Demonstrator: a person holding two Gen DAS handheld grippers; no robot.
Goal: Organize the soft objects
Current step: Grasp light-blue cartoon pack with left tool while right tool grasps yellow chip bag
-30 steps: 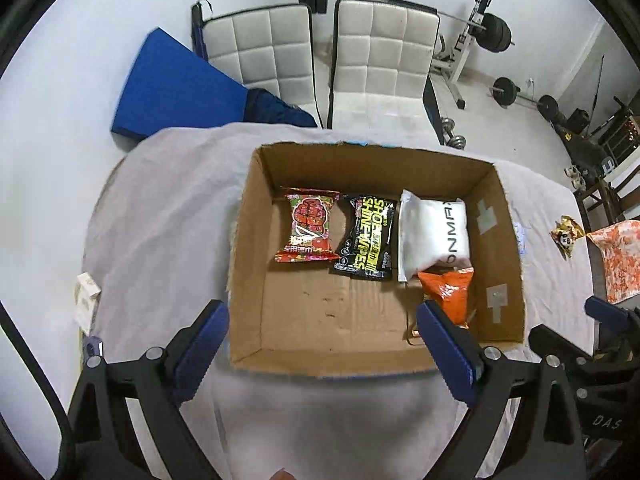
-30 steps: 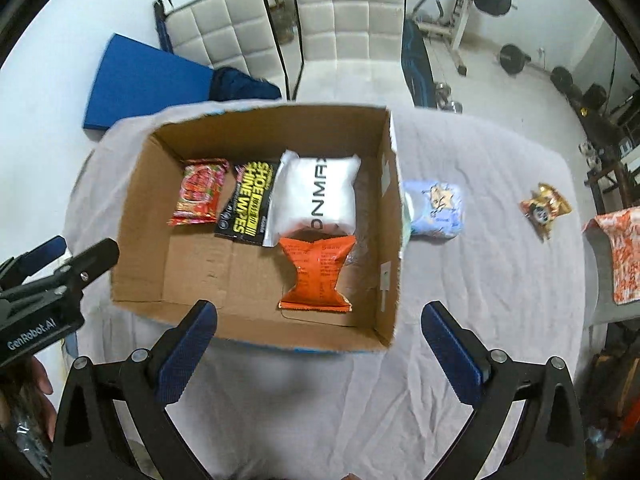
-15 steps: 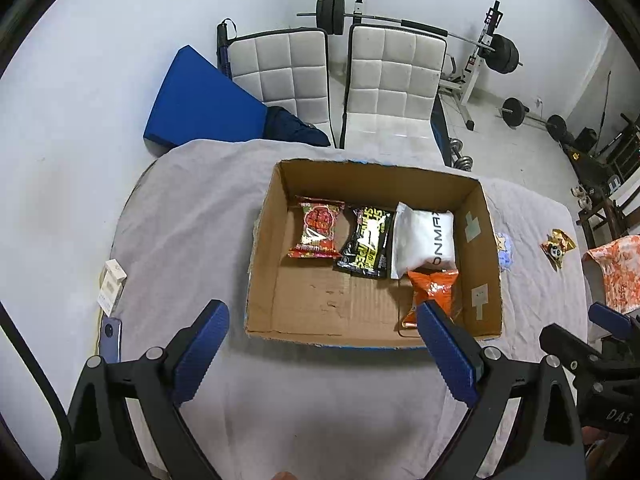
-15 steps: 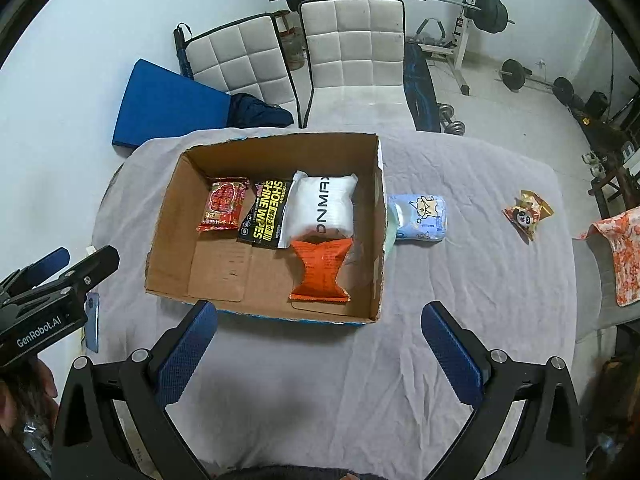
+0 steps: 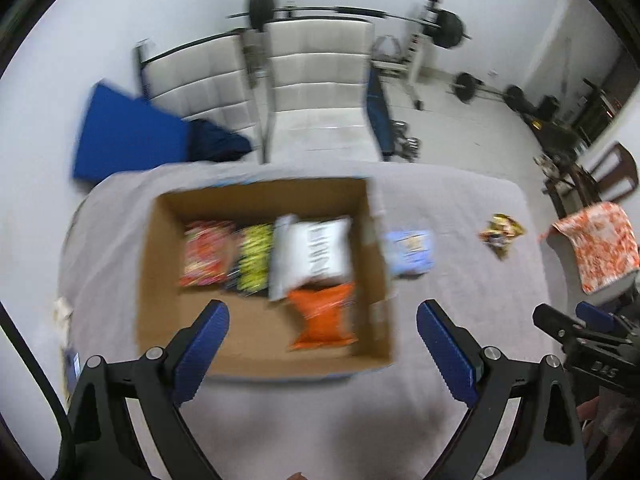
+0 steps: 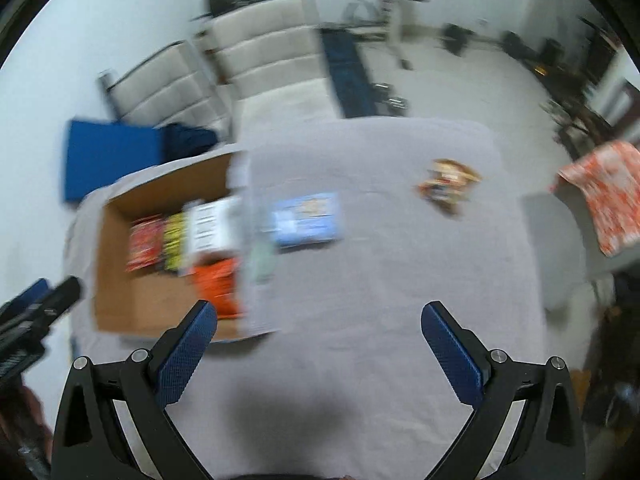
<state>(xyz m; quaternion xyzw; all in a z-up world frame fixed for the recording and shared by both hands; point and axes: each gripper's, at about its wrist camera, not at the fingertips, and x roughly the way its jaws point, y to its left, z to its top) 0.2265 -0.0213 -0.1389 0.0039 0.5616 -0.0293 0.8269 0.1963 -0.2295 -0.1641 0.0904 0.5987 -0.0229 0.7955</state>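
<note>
Both views have swung to the right since half a second ago, and both are now smeared by motion. For the left gripper the cardboard box sat squarely ahead of the jaws then; now it lies ahead and a little left, with its near wall between the two blue pads. For the right gripper the box has slid off to the left of the jaws, past the left pad.

Both pairs of jaws stand wide open, holding nothing.

Inside the box, ahead of the left jaws, four packets lie flat: a red packet, a black-and-yellow packet, a white pouch and, nearest the jaws, an orange packet (print unreadable in the blur).

Two soft things are on the grey-covered surface outside the box. A light blue packet lies just beside the box's right wall, straight ahead of the right jaws and well beyond them. A small brown-and-yellow packet lies farther off, ahead and to the right.
</note>
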